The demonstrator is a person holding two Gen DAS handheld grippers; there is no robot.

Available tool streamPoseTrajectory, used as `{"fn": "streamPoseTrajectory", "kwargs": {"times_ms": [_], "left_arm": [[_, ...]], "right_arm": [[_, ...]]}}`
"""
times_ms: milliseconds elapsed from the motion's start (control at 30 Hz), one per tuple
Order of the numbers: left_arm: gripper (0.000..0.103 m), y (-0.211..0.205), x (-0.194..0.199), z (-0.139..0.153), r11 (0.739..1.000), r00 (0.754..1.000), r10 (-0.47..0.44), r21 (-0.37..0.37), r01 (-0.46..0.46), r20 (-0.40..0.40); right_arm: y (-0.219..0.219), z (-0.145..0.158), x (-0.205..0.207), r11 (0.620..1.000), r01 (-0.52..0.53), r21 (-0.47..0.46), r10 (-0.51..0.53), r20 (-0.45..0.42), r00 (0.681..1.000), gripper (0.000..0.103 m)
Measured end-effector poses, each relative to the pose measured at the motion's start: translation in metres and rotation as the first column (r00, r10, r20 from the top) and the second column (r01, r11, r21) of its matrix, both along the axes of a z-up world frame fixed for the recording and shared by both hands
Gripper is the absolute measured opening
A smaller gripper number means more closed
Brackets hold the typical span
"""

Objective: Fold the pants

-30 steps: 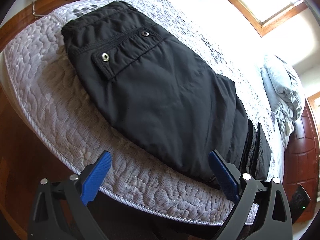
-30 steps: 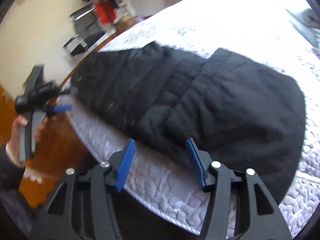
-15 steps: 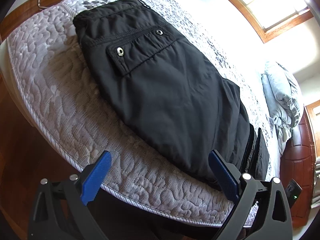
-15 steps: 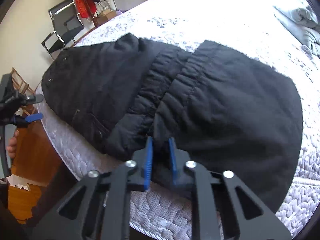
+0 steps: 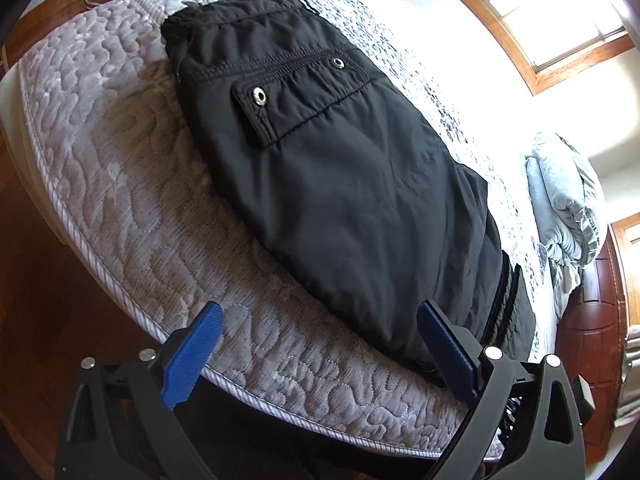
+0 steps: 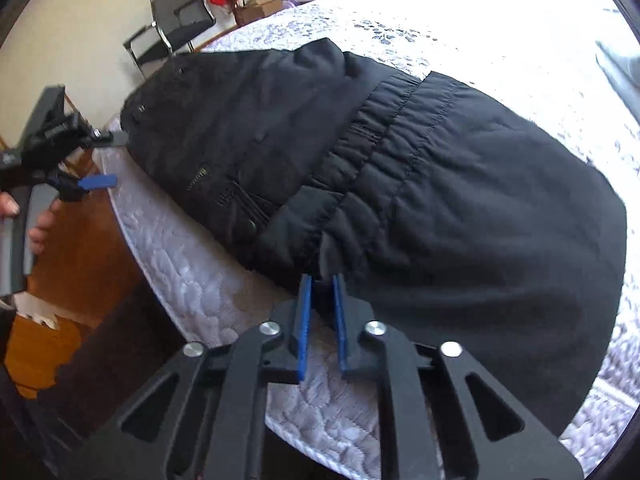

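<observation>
Black pants [image 5: 340, 184] lie folded lengthwise on a quilted mattress [image 5: 120, 168], a snap pocket flap up. In the right wrist view the pants [image 6: 460, 200] show an elastic band near the bed's edge. My left gripper [image 5: 320, 332] is open wide and empty, above the mattress edge by the pants' near side; it also shows in the right wrist view [image 6: 100, 160]. My right gripper [image 6: 320, 280] is shut on the pants' edge beside the elastic band.
A grey blanket [image 5: 564, 200] lies bunched at the bed's far right. A wooden floor [image 5: 60, 300] runs along the bed. A black chair [image 6: 172, 28] and red items stand by the wall. A window [image 5: 540, 12] glares behind.
My right gripper has closed onto the pants' edge and come in closer. My left gripper has moved slightly toward the pants and stays open.
</observation>
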State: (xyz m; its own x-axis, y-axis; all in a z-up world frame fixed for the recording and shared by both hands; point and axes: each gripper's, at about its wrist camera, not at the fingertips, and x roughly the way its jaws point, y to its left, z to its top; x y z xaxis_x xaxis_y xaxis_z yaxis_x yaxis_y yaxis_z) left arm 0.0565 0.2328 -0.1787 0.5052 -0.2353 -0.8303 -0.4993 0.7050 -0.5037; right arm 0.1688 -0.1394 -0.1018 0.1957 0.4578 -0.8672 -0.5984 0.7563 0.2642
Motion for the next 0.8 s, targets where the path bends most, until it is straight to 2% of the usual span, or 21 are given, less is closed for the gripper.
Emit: {"fn": "streamPoseTrajectory", "kwargs": {"times_ms": [33, 67, 100, 267, 367, 467, 600, 700, 800], "left_arm": [[0.098, 0.001, 0.0, 0.0, 1.0, 1.0, 0.001, 0.004, -0.001, -0.002], [0.098, 0.003, 0.001, 0.0, 1.0, 1.0, 0.005, 0.009, -0.004, -0.006], [0.098, 0.007, 0.001, 0.0, 1.0, 1.0, 0.013, 0.013, -0.013, -0.011], [0.098, 0.03, -0.001, 0.002, 0.997, 0.997, 0.082, 0.007, -0.083, 0.005], [0.098, 0.044, -0.001, 0.002, 0.995, 0.995, 0.101, 0.002, -0.102, 0.025], [0.098, 0.06, 0.002, -0.001, 0.993, 0.992, 0.118, -0.027, -0.116, 0.046], [0.098, 0.082, 0.011, -0.011, 0.985, 0.987, 0.148, -0.095, -0.142, 0.056], [0.098, 0.098, 0.019, -0.021, 0.974, 0.982, 0.175, -0.16, -0.161, 0.077], [0.098, 0.11, 0.027, -0.029, 0.963, 0.975, 0.205, -0.196, -0.185, 0.088]], "right_arm": [[-0.003, 0.003, 0.0, 1.0, 0.005, 0.021, -0.005, -0.004, 1.0, 0.022], [-0.007, 0.007, -0.001, 0.999, 0.008, 0.038, -0.008, -0.014, 1.0, 0.034], [-0.012, 0.012, -0.002, 0.998, 0.021, 0.058, -0.02, -0.016, 1.0, 0.041], [-0.053, 0.042, -0.002, 0.971, 0.139, 0.194, -0.137, -0.024, 0.99, 0.045], [-0.096, 0.053, 0.002, 0.932, 0.258, 0.255, -0.256, -0.038, 0.966, 0.05], [-0.143, 0.051, 0.007, 0.891, 0.388, 0.237, -0.389, -0.045, 0.92, 0.052], [-0.188, 0.039, 0.006, 0.825, 0.514, 0.233, -0.508, -0.088, 0.857, 0.052], [-0.207, 0.03, 0.003, 0.795, 0.566, 0.219, -0.558, -0.103, 0.824, 0.052], [-0.218, 0.023, 0.0, 0.78, 0.589, 0.21, -0.579, -0.113, 0.807, 0.052]]}}
